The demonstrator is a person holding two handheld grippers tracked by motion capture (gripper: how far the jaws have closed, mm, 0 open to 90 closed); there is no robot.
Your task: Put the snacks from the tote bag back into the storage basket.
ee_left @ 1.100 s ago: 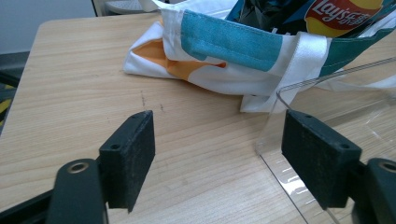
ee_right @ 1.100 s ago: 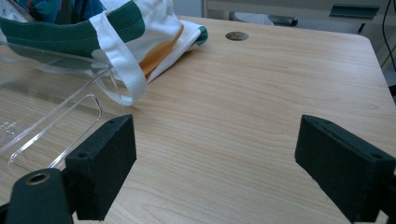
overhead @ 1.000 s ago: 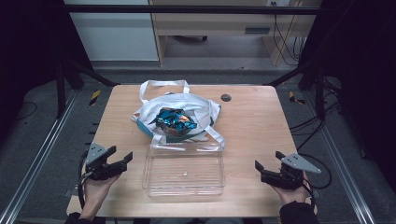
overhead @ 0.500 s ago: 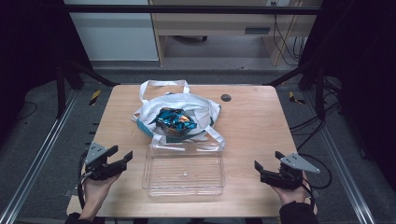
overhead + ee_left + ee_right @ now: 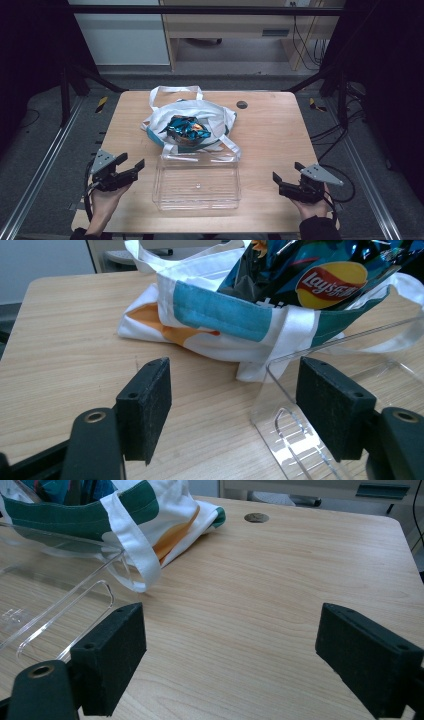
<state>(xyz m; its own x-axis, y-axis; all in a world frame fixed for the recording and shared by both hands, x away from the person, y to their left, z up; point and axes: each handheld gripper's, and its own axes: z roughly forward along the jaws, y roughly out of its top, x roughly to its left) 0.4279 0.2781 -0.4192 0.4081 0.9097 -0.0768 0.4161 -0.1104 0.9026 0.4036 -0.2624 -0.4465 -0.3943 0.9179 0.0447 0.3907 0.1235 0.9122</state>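
A: Take the clear tray [image 5: 196,181] as the landmark, near the front middle of the table [image 5: 280,125]. What could go wrong, starting on its left?

B: The left claw [image 5: 131,167] sits just left of the tray, off its left wall. In the left gripper view the tray's near corner [image 5: 280,390] stands right in front of the right-hand jaw. My guess is that a careless push forward would knock that thin wall and slide the tray, since it looks light and empty.

A: And behind the tray?

B: The white cloth bag [image 5: 200,116] lies touching the tray's back edge, with a chip packet [image 5: 184,129] poking out of its mouth. One strap [image 5: 231,146] trails down over the tray's back right corner. If either claw pulled the bag or the tray alone, I'd expect the strap to drag the other along, and the packet could spill out.

A: To the right?

B: The right claw [image 5: 283,184] is well apart from the tray's right wall, over bare wood. Little risk there.

A: How do the claws stand?

B: Left claw: jaws wide apart, holding nothing, touching nothing I can see. Right claw [image 5: 227,655]: also spread wide, empty, with only table between the jaws
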